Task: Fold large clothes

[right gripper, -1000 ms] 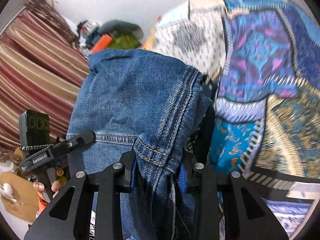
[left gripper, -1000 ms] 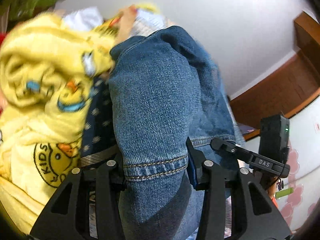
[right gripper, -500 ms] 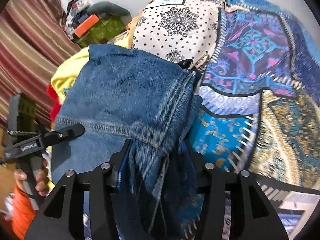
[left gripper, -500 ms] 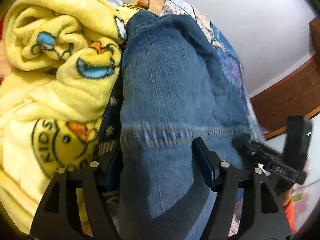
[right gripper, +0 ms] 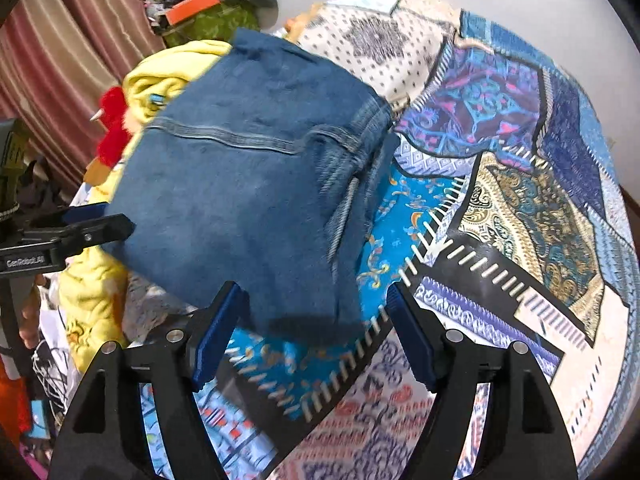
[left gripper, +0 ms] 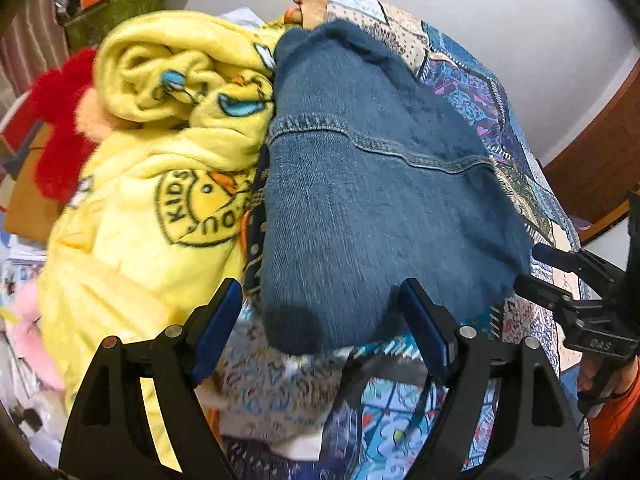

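I see the folded jeans point(left gripper: 372, 208) mid-frame just beyond both widening, empty grippers point(left gripper: 320, 320) point(right gripper: 316, 324); only the left view shows the yellow blanket's point(left gripper: 160, 184) print.

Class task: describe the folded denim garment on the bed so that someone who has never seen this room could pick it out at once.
Start at the bed spread with a blue patchwork patterned quilt. Along its left side lies a heap of soft things, chiefly a yellow fleece blanket printed with cartoon ducks. The folded blue denim jeans lie right beside that blanket: the only plain, stitched-seam denim among fluffy or patterned fabrics.
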